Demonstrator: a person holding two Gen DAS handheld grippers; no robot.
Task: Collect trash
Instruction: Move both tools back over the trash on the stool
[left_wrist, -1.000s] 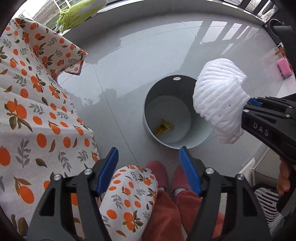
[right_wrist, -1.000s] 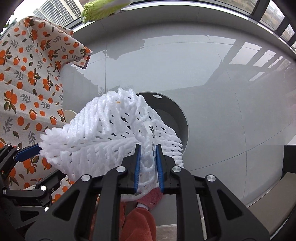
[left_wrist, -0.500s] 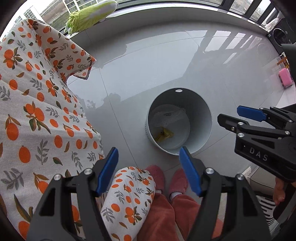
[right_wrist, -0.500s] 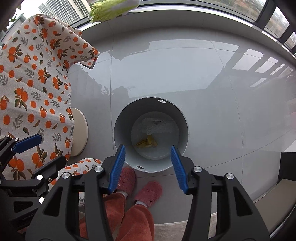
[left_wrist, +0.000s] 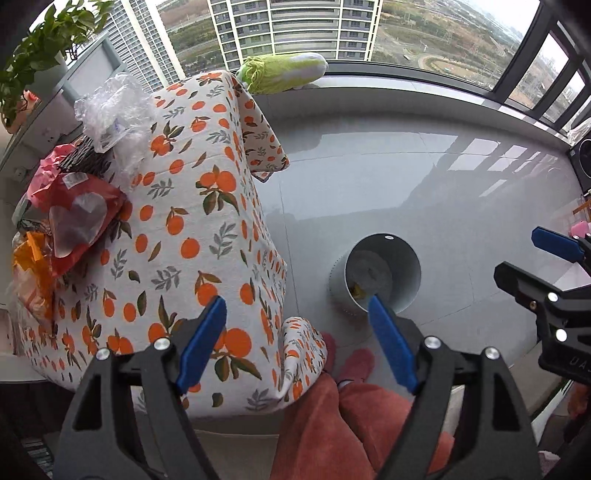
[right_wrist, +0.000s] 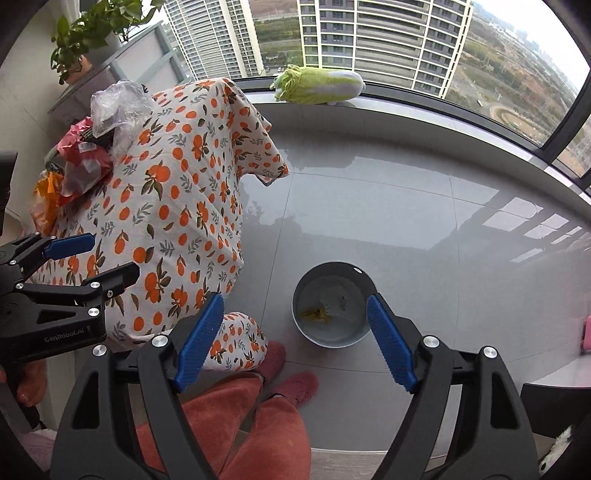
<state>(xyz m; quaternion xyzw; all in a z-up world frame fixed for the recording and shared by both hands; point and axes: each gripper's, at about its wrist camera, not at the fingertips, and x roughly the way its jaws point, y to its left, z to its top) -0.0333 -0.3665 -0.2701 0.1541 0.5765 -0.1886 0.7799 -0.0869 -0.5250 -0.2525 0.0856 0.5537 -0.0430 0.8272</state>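
From the left wrist view, the left gripper (left_wrist: 295, 332) hung with its blue pads spread wide and nothing between them. Below it, on the grey floor (left_wrist: 424, 184), stood the round bin (left_wrist: 406, 266), and a white net and a yellow scrap lay at its bottom, partly hidden by the right pad. To the left rose a table under an orange-print cloth (left_wrist: 207, 206). On its far left side sat the remaining trash: a crumpled clear bag (left_wrist: 114, 110), a red wrapper (left_wrist: 77, 210) just near of it, and an orange bag (left_wrist: 33, 273) nearest. The right gripper (left_wrist: 517, 254) showed at the right edge, fingers apart and empty. A green plush (left_wrist: 284, 72) lay on the far sill, and a plant (left_wrist: 33, 51) stood at far left. Red trousers and pink slippers (left_wrist: 356, 363) showed near the bin.

From the right wrist view, the right gripper (right_wrist: 295, 326) was likewise wide open and held nothing. The bin (right_wrist: 334, 341) sat between its pads, with the white net (right_wrist: 338, 301) and yellow scrap (right_wrist: 316, 315) inside. The cloth (right_wrist: 184, 184) draped the table at left, with the clear bag (right_wrist: 118, 107), red wrapper (right_wrist: 83, 162) and orange bag (right_wrist: 44, 203) along its far left side. The left gripper (right_wrist: 99, 258) reached in from the left, open over the cloth.
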